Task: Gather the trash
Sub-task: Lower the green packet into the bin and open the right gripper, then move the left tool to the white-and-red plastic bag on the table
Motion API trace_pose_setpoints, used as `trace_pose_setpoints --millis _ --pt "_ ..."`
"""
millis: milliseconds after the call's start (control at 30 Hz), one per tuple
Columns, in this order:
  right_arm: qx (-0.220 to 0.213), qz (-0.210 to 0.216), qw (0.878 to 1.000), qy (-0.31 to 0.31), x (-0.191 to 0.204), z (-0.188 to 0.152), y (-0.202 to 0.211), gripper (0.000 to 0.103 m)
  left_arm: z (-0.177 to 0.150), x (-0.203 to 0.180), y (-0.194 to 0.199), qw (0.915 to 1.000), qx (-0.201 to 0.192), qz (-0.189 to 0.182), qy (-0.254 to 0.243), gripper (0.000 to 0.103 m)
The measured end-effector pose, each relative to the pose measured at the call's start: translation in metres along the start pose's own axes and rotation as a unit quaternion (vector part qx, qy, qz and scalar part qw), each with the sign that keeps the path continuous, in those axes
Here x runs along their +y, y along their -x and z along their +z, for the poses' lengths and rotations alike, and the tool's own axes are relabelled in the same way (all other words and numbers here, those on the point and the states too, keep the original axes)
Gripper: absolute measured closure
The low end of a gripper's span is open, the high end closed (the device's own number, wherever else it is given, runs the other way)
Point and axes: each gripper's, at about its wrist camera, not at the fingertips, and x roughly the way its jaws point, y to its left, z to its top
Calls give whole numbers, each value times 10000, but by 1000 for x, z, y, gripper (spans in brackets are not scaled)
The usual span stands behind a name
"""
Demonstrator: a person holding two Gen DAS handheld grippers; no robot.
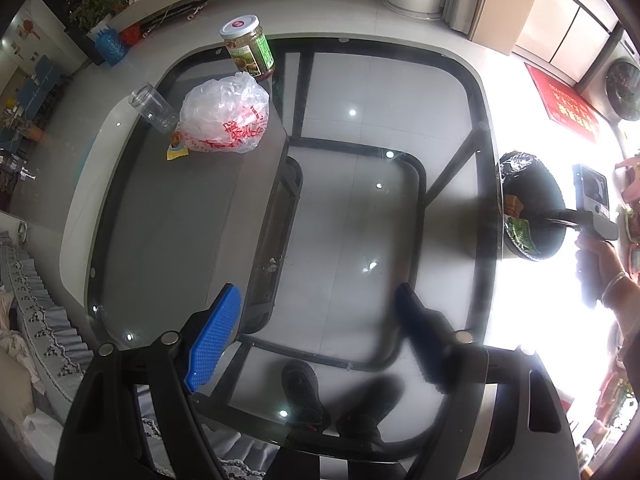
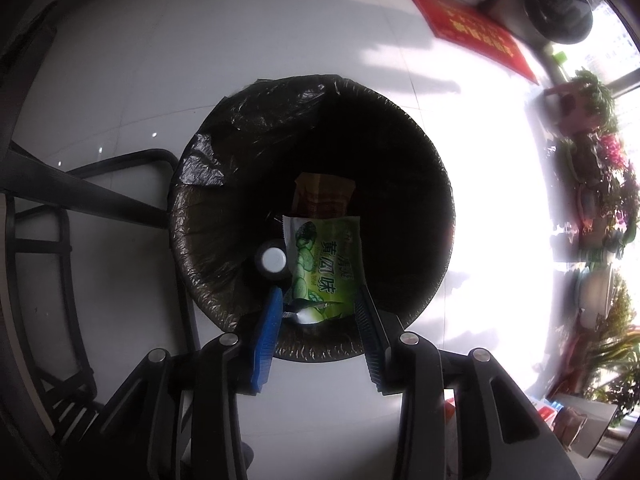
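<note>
My right gripper point(image 2: 318, 302) hangs straight above a black-lined trash bin point(image 2: 192, 208) with its jaws apart. A green snack packet point(image 2: 324, 264) shows between the fingers, down inside the bin, and the pads do not press on it. Beside it in the bin lie a white-capped bottle point(image 2: 273, 258) and a brown wrapper point(image 2: 324, 192). My left gripper point(image 1: 316, 292) stands open and empty over the glass table point(image 1: 440, 80). At the table's far left are a crumpled plastic bag point(image 1: 226, 116), a white-lidded jar point(image 1: 248, 48), a clear plastic cup point(image 1: 154, 108) and a yellow wrapper point(image 1: 177, 148).
The bin point(image 1: 516, 160) stands on the floor off the table's right edge, with a hand point(image 1: 600, 256) above it. A red mat point(image 2: 476, 24) and potted plants point(image 2: 600, 160) lie beyond. A lace-covered sofa point(image 1: 36, 300) borders the left. Shoes point(image 1: 304, 396) show through the glass.
</note>
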Motion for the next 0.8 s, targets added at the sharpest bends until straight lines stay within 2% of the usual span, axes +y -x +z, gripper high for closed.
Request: trace_pose_setpoints --millis 267,433,567,667,700,800 --pt "-156 207 9995 162 12 -11 25 67 2 5 3 10000 -62 -20 22 25" --pt "-382 526 9971 386 27 -30 61 67 3 9 4 9999 -91 -38 65 25" --pt "-582 703 9921 867 53 -56 97 66 4 12 4 9999 -87 -55 102 25" --pt "-686 912 9879 1054 74 -80 126 54 3 14 2 9999 -72 -37 101 25" --pt "-747 1039 9859 1079 80 -89 137 47 3 15 1 9999 -60 -36 105 25" --pt "-862 1319 9788 1307 102 -113 168 41 4 18 -2 10000 -33 2 94 25"
